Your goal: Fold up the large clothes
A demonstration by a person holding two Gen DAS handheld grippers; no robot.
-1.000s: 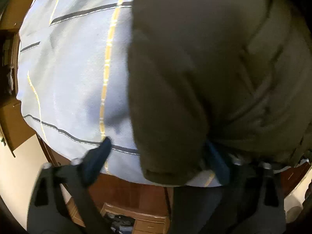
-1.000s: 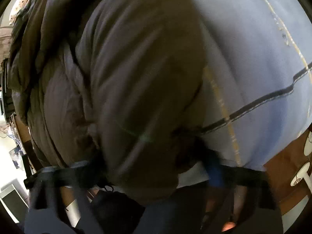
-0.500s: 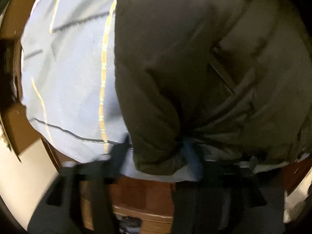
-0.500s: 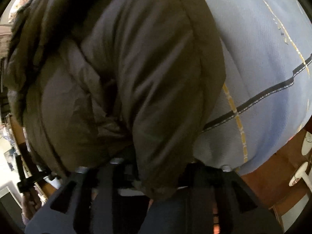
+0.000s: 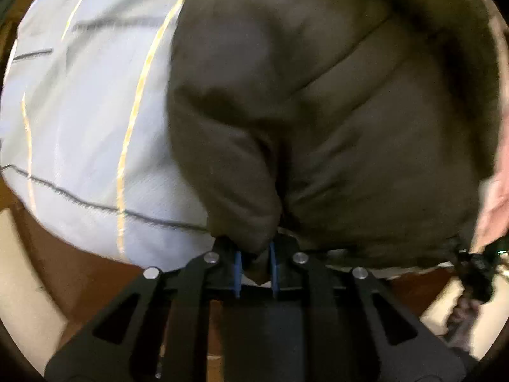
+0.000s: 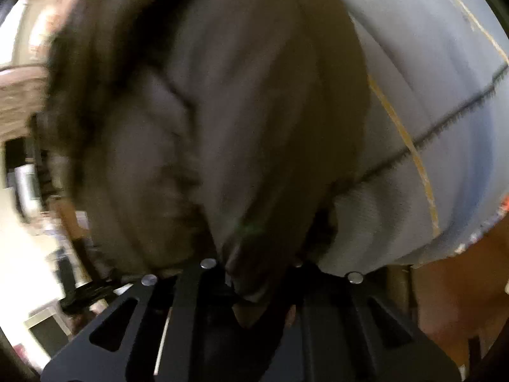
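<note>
A dark olive-brown padded jacket lies on a pale blue cloth with yellow and grey lines. In the left wrist view my left gripper is shut on the end of the jacket's sleeve, the fabric pinched between the blue pads. In the right wrist view the jacket fills the frame, and my right gripper is shut on a fold of its other sleeve. The fingertips there are hidden by fabric.
The pale blue cloth covers a brown wooden table whose near edge shows below. A pale floor lies at the lower left. The other hand-held gripper's edge shows at the far right. Room clutter is blurred at the left.
Both grippers went from open around the sleeve ends to shut on them. Both views have moved closer to the jacket, and the fabric is gathered between the pads.
</note>
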